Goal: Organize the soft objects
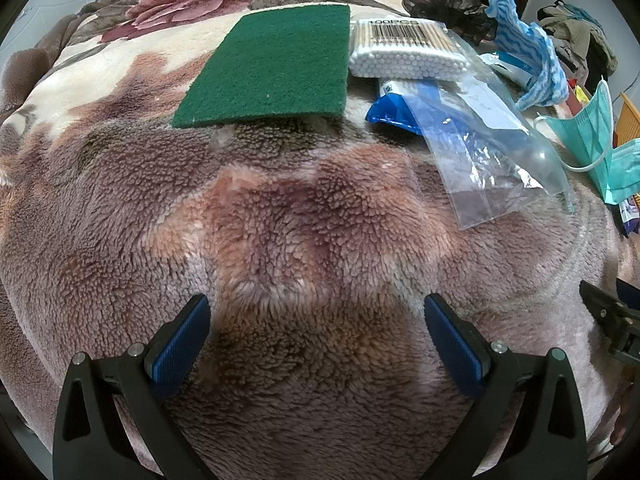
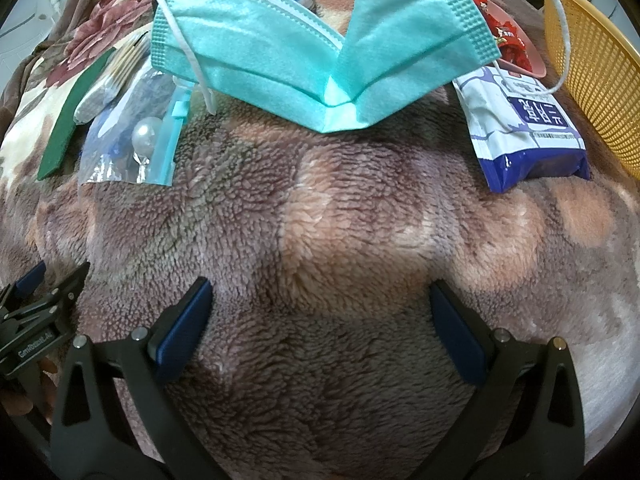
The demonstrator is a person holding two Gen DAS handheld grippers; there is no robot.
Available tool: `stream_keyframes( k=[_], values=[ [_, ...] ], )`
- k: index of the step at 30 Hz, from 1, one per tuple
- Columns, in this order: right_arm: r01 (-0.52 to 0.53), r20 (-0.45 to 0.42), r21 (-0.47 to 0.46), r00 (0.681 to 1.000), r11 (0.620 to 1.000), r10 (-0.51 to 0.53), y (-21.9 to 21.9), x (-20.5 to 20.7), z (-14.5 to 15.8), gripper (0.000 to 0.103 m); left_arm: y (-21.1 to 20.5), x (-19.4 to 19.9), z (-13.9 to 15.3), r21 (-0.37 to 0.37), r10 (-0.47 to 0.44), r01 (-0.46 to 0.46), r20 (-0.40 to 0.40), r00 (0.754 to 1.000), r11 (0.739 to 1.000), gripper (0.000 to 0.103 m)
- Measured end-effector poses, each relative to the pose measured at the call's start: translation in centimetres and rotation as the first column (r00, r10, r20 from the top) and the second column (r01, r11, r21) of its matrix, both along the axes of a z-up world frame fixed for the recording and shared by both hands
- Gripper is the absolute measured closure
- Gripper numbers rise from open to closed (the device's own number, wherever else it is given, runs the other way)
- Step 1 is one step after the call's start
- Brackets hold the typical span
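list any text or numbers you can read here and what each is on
"100PCS": above the barcode on the cotton swab pack.
Small white logo text on the left gripper: too small to read surely.
Large white characters on the blue and white packet: non-Latin script, not readable to me; its smaller print is blurred.
Print on the red wrapper: blurred.
Faint marks on the clear bag: unreadable.

Teal face mask (image 2: 320,60) folded in a V — green scouring pad (image 1: 268,68) lying flat.

Home bedroom, floral fleece blanket (image 1: 280,240), clothes pile (image 1: 576,32), household clutter
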State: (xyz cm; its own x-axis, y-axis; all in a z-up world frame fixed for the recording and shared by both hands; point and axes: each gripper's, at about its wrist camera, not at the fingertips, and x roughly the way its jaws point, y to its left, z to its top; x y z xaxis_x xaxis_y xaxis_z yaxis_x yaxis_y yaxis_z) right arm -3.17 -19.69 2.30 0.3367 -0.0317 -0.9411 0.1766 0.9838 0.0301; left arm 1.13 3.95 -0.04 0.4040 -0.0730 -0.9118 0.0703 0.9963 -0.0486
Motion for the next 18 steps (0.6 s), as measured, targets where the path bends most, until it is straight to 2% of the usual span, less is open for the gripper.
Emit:
stream_keyframes(
  k=[5, 10, 13, 18],
  values=[
    [-0.006, 0.002, -0.002, 1.000, 1.000, 0.006, 0.6, 0.8, 2.1, 0.000, 0.6, 0.6, 1.7, -0.020, -0.006, 0.006, -0.016, 1.000, 1.000, 0.000],
    [-0.072, 0.076, 0.066, 0.995, 0.995, 0.067, 2.2, 2.2, 5.6, 0.000, 2.0, 1.7, 4.5, -0.045, 0.007, -0.004, 0.051, 0.999, 0.999, 0.000],
    [-0.124, 0.147, 0.074, 0.983, 0.989, 0.113, 3.3, 4.2, 8.3, 0.000, 3.2, 3.6, 6.3, -0.071, 0.025, -0.019, 0.088, 0.996, 0.997, 0.000],
    [-0.142, 0.233, 0.081, 0.965, 0.986, 0.120, 3.5, 9.3, 11.4, 0.000, 5.7, 8.7, 7.6, -0.091, 0.057, -0.050, 0.082, 0.995, 0.995, 0.000]
  ],
)
